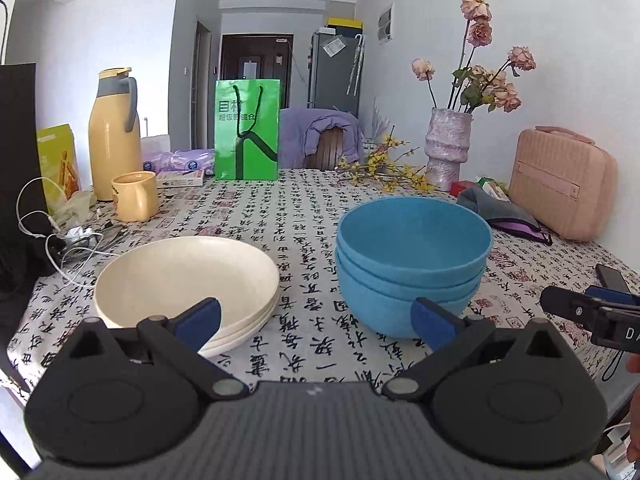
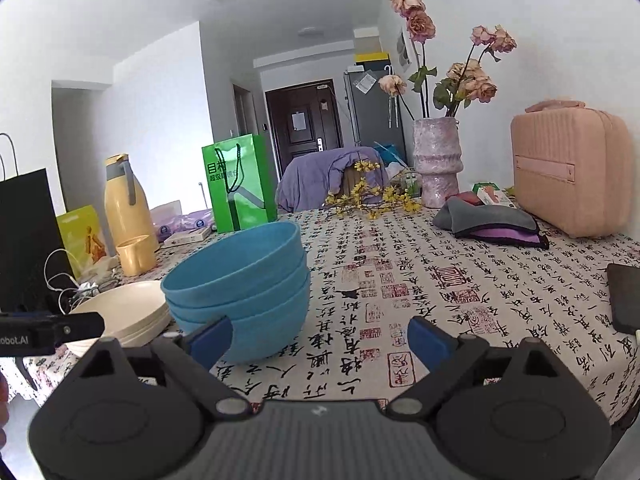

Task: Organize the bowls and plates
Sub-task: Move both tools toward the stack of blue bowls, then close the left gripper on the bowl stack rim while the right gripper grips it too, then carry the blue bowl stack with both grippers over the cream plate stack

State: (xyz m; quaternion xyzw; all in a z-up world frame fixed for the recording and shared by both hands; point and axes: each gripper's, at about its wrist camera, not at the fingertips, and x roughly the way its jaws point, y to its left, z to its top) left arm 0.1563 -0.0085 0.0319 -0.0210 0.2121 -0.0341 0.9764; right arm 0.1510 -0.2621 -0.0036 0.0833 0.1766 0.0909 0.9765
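Two low, near wrist views across the table, sharing blue bowls (image 1: 412, 264) (image 2: 240, 280)

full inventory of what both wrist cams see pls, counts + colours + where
bowls: 3, blue, nested stack, table centre
plates: cream stack, at least 3, left of the bowls
tablecloth: 1, white with black script, covers the table
mug: 1, yellow, far left
thermos jug: 1, yellow, grey handle, behind the mug
gift bag: 1, green, far edge
vase: 1, pinkish, holds dried roses, far right
yellow sprigs: loose, by the vase
case: 1, pink, right edge
pouch: 1, grey and purple, before the case
phone: 1, dark, right edge
left tongs: open, empty
right tongs: open, empty
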